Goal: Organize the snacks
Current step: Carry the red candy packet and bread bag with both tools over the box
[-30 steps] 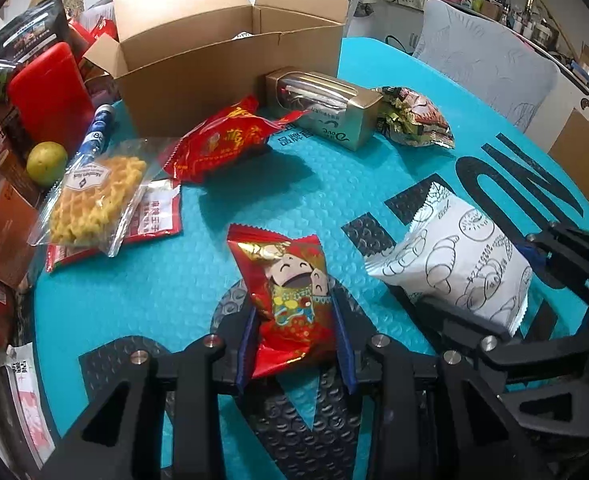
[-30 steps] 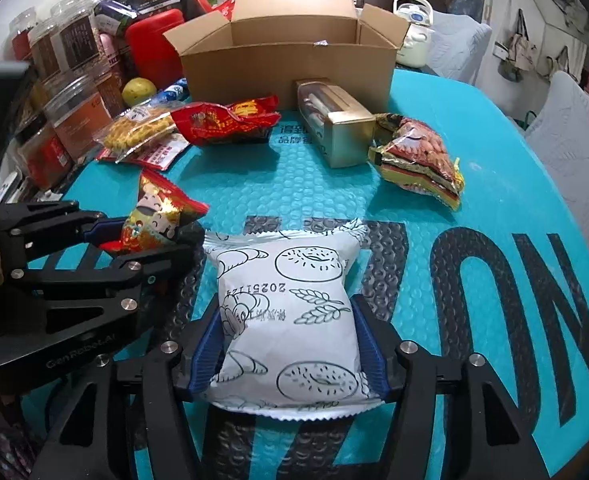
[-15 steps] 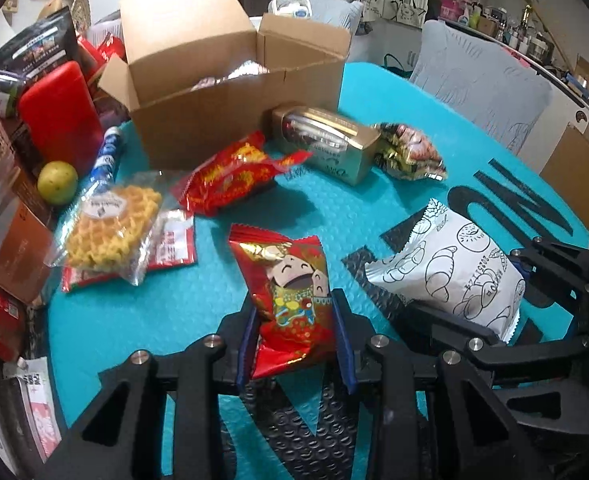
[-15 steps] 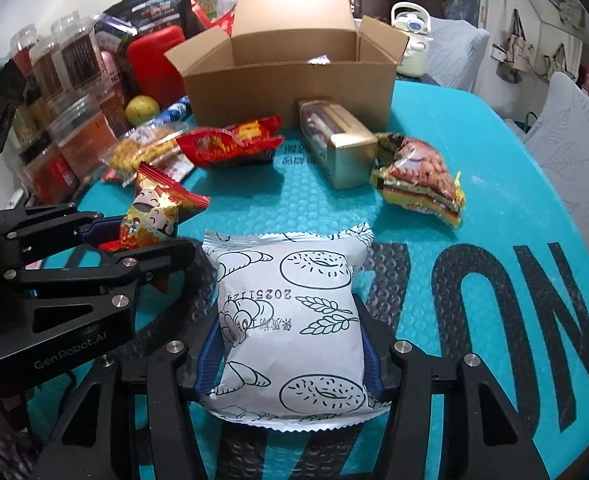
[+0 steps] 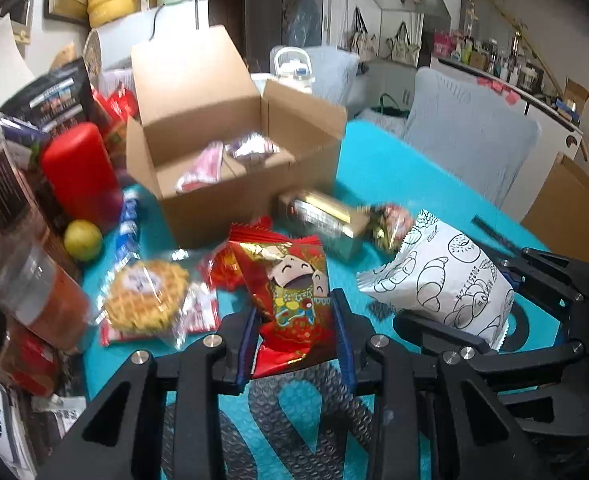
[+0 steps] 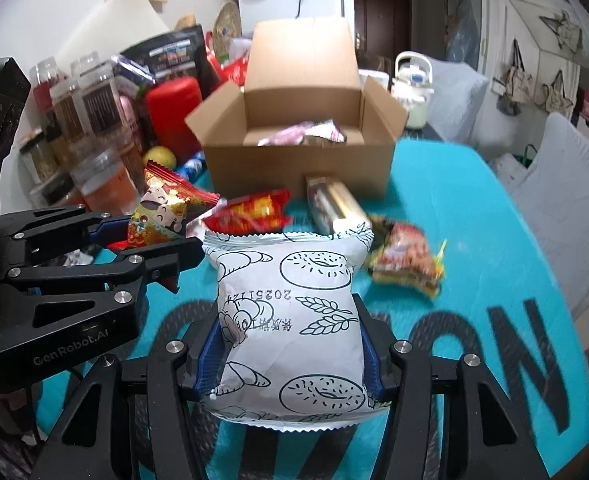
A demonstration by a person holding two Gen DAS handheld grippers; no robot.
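My left gripper (image 5: pixel 296 334) is shut on a red cartoon snack packet (image 5: pixel 290 300) and holds it above the teal mat; the packet also shows in the right wrist view (image 6: pixel 160 210). My right gripper (image 6: pixel 290 360) is shut on a white bread-print packet (image 6: pixel 290 320), also seen in the left wrist view (image 5: pixel 442 284). An open cardboard box (image 5: pixel 230 168) stands ahead with a few packets inside; it also shows in the right wrist view (image 6: pixel 302 148).
On the mat lie a waffle bag (image 5: pixel 146 300), a red wrapper (image 6: pixel 254 212), a gold box (image 5: pixel 326 216) and a peanut packet (image 6: pixel 406 260). Jars (image 6: pixel 90 112), a red container (image 5: pixel 78 176) and a lime (image 5: pixel 82 240) crowd the left. Grey chairs (image 5: pixel 466 140) stand at right.
Both grippers have risen off the mat with their packets and moved toward the cardboard box, whose inside now shows.
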